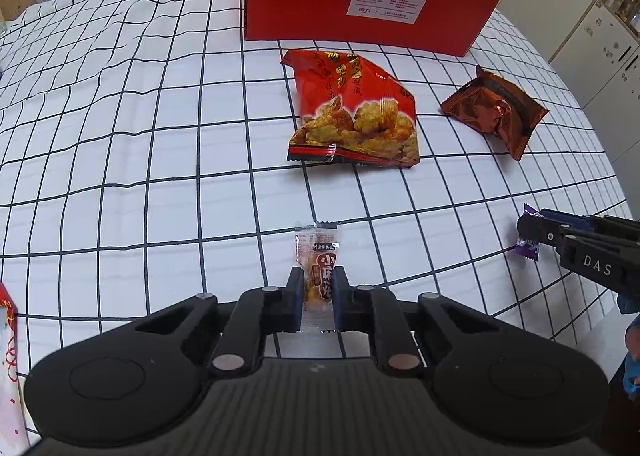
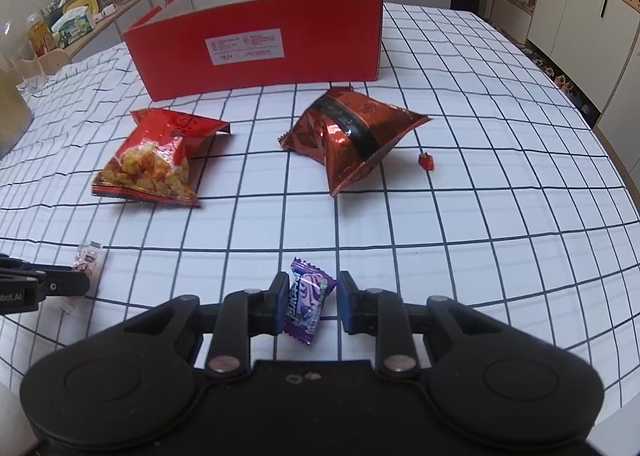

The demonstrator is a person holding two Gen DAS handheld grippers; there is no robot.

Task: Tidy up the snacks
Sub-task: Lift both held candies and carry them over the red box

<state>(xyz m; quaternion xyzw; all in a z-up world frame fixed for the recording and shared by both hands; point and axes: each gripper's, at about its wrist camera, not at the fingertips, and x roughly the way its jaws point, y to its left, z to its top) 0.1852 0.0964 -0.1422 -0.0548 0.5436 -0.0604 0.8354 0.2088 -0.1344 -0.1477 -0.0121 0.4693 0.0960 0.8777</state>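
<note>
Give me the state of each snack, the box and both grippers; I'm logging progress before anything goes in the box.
left gripper: shut on the small clear packet.
right gripper: purple candy between its jaws; the left pad touches it, the right shows a gap.
red snack bag: flat on the cloth, outside the box.
brown foil bag: crumpled, on the cloth.
red box: open-topped, contents hidden.
tiny red candy: loose on the cloth.
</note>
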